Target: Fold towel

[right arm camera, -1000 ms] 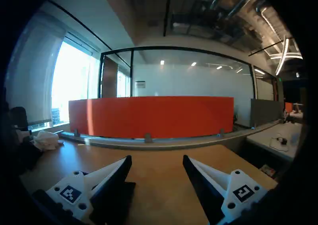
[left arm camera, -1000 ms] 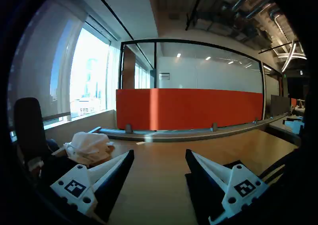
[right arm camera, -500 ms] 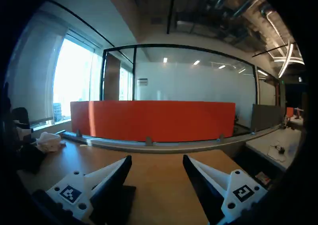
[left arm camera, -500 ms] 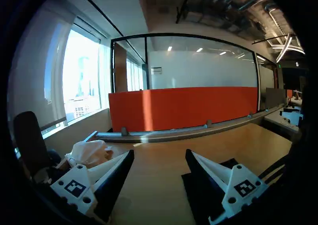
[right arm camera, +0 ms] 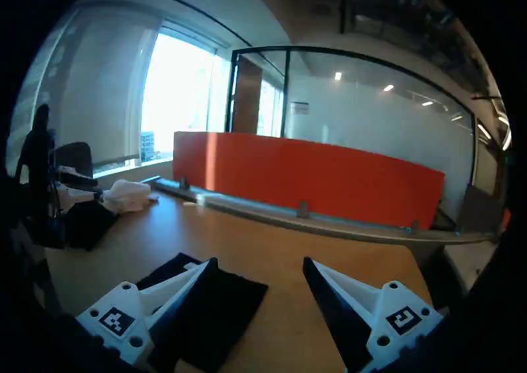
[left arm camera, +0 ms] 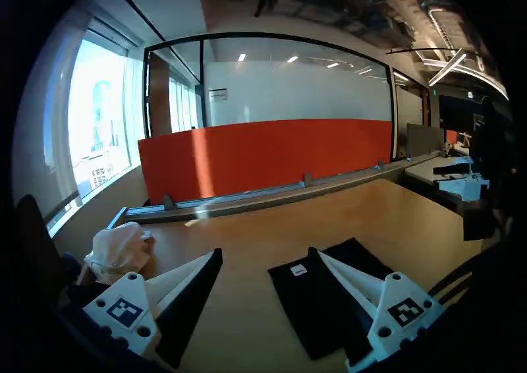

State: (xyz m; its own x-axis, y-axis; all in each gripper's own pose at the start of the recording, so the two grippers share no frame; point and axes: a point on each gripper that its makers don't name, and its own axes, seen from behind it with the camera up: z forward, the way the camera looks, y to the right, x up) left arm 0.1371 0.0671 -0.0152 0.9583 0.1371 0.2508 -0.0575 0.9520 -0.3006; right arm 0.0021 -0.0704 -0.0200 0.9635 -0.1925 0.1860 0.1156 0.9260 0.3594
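Observation:
A black towel (left arm camera: 326, 290) lies flat on the wooden table, a small white tag near its far edge. In the left gripper view it sits under and behind the right finger of my left gripper (left arm camera: 263, 258), which is open with nothing between its fingers. In the right gripper view the same black towel (right arm camera: 221, 300) lies under the left finger of my right gripper (right arm camera: 260, 264), also open and holding nothing. Both grippers hover above the table (right arm camera: 283, 248), apart from the cloth.
A crumpled white cloth (left arm camera: 118, 249) lies at the table's left end, seen also as the white cloth (right arm camera: 128, 195) beside dark items (right arm camera: 85, 221). An orange divider (left arm camera: 263, 155) runs along the table's far edge. Another desk (left arm camera: 454, 182) stands to the right.
Both views have tilted down toward the table, bringing the black towel into fuller sight. The right gripper has also swung to the left. Both stay open.

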